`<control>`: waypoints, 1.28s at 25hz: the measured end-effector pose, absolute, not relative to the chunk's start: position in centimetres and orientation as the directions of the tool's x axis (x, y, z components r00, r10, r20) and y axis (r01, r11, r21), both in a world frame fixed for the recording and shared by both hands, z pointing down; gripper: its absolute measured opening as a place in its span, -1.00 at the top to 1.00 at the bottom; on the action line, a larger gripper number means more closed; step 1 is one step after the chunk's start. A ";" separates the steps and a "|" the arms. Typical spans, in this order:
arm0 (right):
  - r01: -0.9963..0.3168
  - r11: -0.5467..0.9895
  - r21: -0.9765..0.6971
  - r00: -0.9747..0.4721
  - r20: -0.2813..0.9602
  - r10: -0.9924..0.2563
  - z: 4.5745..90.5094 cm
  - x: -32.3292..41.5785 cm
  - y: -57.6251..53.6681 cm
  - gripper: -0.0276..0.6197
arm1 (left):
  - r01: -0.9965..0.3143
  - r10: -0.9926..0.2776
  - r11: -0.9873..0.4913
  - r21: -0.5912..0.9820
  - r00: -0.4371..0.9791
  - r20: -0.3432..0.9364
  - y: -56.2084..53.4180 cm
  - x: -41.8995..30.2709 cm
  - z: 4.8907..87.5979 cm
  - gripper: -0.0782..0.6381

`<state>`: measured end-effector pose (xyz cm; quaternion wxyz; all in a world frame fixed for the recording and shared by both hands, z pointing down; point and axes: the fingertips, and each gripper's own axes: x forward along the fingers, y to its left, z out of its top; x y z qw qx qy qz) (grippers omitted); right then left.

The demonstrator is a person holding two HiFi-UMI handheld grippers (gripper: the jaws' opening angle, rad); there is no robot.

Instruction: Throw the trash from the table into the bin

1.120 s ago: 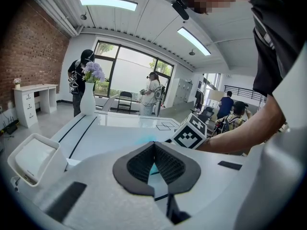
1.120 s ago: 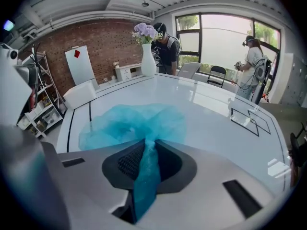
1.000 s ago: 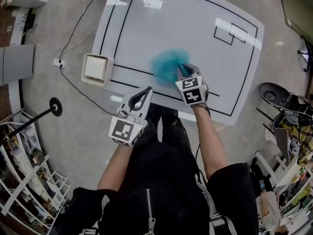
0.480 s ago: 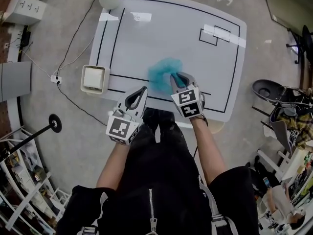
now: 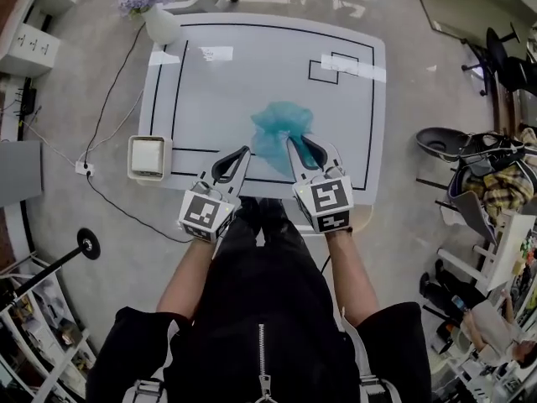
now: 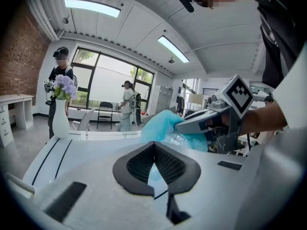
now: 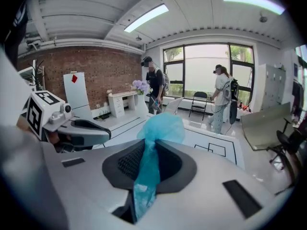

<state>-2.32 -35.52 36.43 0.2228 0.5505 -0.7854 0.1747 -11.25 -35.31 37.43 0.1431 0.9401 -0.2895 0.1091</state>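
Observation:
A crumpled blue plastic bag (image 5: 279, 130) hangs over the front part of the white table (image 5: 252, 65), lifted off its top. My right gripper (image 5: 295, 144) is shut on a bunched fold of the bag (image 7: 160, 126), which runs down between its pads (image 7: 125, 163). My left gripper (image 5: 242, 152) hovers just left of the bag, shut with nothing in it; the left gripper view shows the bag (image 6: 160, 123) and the right gripper (image 6: 211, 119) beyond its tips. A white square bin (image 5: 148, 156) stands on the floor by the table's left edge.
A white vase with purple flowers (image 5: 155, 13) stands at the table's far left corner. Cables (image 5: 101, 116) trail over the floor near the bin. Chairs and clutter (image 5: 478, 166) sit to the right. Two people (image 7: 223, 99) stand by the far windows.
My right gripper has risen with the blue bag, taking it up off the tabletop. The left gripper has moved up a little and closer to the bag.

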 end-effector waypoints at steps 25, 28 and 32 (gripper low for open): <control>-0.991 0.136 -0.009 -0.123 0.486 -0.865 33.1 0.3 -29.7 0.77 | -0.382 -0.338 -0.907 0.180 0.912 0.233 -33.0 -6.7 36.7 0.77; -0.995 0.101 -0.011 -0.093 0.491 -0.866 33.5 0.3 -29.0 0.77 | -0.342 -0.298 -0.927 0.151 0.920 0.255 -32.4 -6.2 36.6 0.77; -0.999 0.043 -0.016 -0.045 0.502 -0.864 34.2 0.6 -28.0 0.77 | -0.283 -0.240 -0.947 0.155 0.939 0.247 -31.6 -5.4 36.8 0.77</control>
